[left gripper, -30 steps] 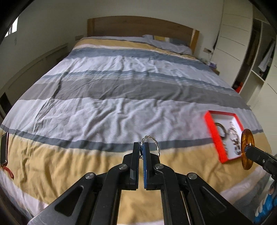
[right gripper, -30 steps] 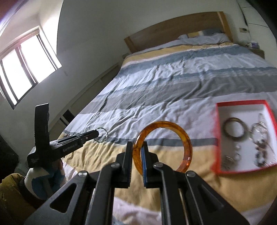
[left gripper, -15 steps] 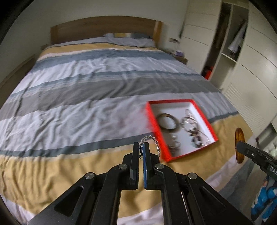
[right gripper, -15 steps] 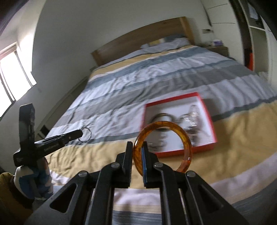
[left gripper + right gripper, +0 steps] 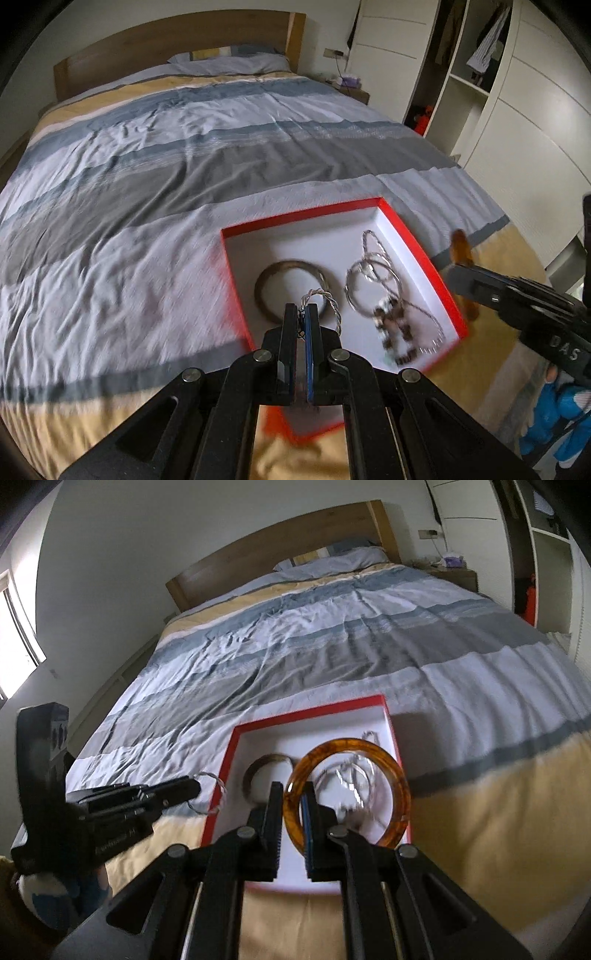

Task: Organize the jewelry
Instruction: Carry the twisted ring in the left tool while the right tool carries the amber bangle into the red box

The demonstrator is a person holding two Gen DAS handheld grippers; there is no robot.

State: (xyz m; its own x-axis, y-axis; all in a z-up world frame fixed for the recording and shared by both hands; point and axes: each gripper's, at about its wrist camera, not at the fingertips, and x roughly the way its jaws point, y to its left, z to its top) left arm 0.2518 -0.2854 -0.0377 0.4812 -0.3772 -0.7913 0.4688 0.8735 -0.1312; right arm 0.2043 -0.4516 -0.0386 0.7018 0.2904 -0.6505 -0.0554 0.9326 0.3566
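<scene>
A red-rimmed white box (image 5: 406, 229) lies on the striped bed and shows in the right wrist view too (image 5: 314, 710). It holds a dark bangle (image 5: 266, 273), silver hoops (image 5: 373, 280) and a beaded piece (image 5: 391, 328). My left gripper (image 5: 301, 308) is shut on a twisted silver bracelet (image 5: 325, 297) above the box's near left part. My right gripper (image 5: 293, 795) is shut on an amber bangle (image 5: 391, 768) above the box's near edge. The amber bangle shows edge-on in the left wrist view (image 5: 461, 251).
The bed (image 5: 147, 155) has a wooden headboard (image 5: 147, 55) and pillows at the far end. White wardrobes and open shelves (image 5: 480, 74) stand to the right. A nightstand (image 5: 454, 574) sits by the headboard. A window (image 5: 14, 627) is on the left wall.
Both grippers have swung toward the red box and closer to it, so it now lies right under the fingertips. Both stay shut on their jewelry.
</scene>
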